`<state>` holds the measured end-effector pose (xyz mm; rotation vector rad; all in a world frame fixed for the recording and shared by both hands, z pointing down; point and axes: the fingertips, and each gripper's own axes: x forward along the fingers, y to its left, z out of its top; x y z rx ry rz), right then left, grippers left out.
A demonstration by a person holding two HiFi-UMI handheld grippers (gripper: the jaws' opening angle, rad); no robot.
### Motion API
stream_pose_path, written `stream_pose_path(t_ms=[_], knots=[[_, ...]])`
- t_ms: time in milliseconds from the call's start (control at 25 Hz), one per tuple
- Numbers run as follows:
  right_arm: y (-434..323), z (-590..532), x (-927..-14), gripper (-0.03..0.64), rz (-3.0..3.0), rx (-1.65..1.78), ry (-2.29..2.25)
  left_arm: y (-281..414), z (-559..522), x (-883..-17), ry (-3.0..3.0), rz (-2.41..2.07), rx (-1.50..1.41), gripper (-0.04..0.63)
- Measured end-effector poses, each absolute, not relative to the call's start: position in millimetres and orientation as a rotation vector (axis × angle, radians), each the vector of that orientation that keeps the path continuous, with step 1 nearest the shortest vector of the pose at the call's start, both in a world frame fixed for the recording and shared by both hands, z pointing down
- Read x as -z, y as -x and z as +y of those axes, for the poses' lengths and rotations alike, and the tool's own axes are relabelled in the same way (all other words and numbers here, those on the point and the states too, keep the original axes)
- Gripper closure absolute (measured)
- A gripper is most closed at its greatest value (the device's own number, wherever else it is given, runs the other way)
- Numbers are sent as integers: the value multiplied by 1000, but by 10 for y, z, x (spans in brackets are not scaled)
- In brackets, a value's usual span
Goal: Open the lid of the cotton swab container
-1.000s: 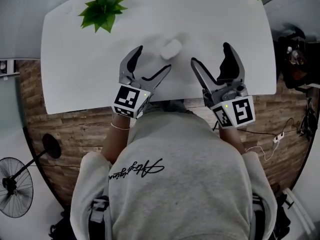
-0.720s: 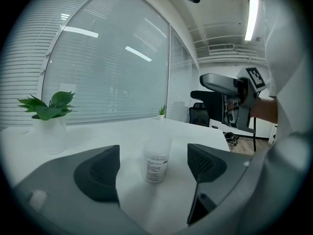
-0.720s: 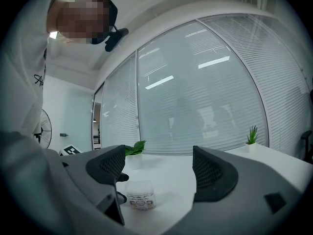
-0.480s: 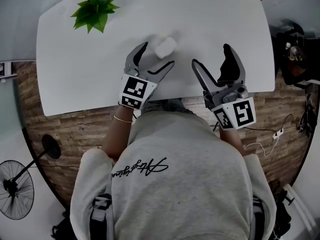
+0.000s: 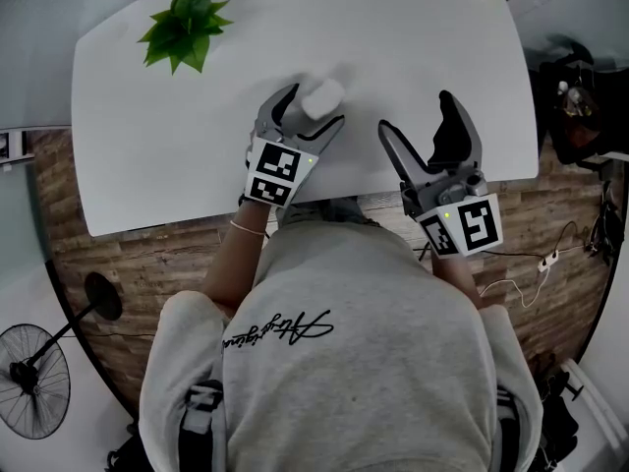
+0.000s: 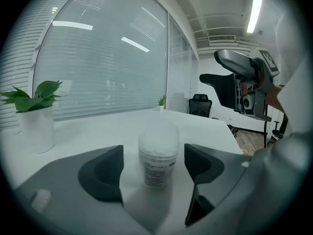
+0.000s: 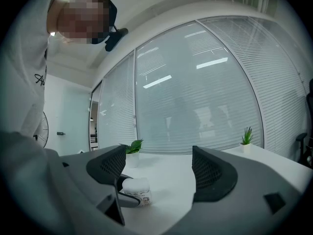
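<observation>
The cotton swab container [image 5: 321, 96] stands upright on the white table [image 5: 177, 155], toward the middle, with its lid [image 6: 159, 133] on. The left gripper [image 5: 311, 108] has come round it. Its jaws have just been closing a little but are wide, one on each side of the container, with a gap showing between each pad and the plastic wall. The right gripper [image 5: 416, 109] hangs to the right, near the table's near edge, with its jaws spread wide and nothing between them. A potted plant [image 5: 184, 23] sits far left, well apart.

The main risk is probably the light container itself. If one pad meets it before the other, it could slide or tip over on the smooth top. A grip set too high would clamp the lid to the body and keep it from coming off. A hard squeeze might buckle the thin wall. A loose one would likely let the whole container lift or turn when the right gripper works the lid, and the swabs could spill.
</observation>
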<state>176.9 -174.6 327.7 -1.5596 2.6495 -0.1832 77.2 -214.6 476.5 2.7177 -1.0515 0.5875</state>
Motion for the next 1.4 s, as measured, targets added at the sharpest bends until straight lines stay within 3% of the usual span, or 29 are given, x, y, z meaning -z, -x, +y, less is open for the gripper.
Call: stream_pose_path(t_ms=[480,640,1400], knots=[[-1772,-1725,-3240,210,2632,168,1588,-785,-2205,-4797,-2720,-1032,-602,306],[-1761,-1724,-3213,212,2625,161,1594,-783,-2202,-4807,-2736,-1009,-634,369],[-1518,-1747,-3159,216,2654,129,1572,-765,-2116,-4715,-2798,-841,-620,381]])
